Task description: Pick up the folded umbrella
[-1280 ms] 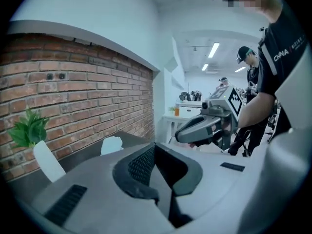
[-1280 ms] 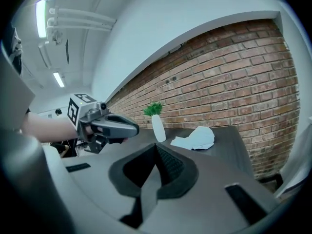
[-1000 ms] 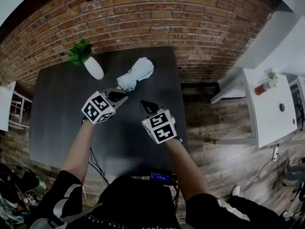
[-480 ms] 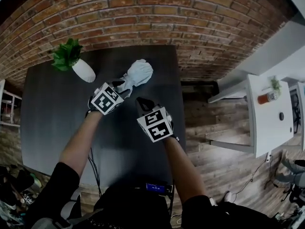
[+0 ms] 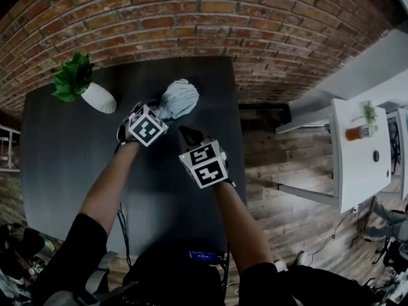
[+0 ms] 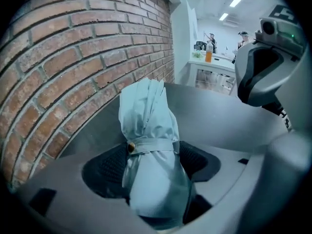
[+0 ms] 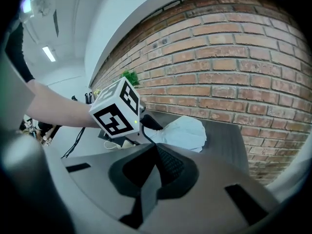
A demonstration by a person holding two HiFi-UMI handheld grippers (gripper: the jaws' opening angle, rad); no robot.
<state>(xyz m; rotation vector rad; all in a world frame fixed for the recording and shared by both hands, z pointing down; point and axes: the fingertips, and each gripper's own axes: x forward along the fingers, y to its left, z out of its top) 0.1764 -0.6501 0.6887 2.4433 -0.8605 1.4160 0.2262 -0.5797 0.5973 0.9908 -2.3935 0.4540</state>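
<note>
between left hand-held gripper's (image 6: 152, 165) just-widened jaws sits folded umbrella (image 6: 146, 123) (right hand-held gripper (image 7: 155, 168) closed).

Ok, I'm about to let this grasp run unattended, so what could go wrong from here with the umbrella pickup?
1. The left gripper has jaws that have just been opening and straddle the folded umbrella near its strap without pressing; closing there may pinch only soft cloth, which could slip.
2. The right gripper, shut and empty, hangs close beside the left; they might collide during lifting.
</note>
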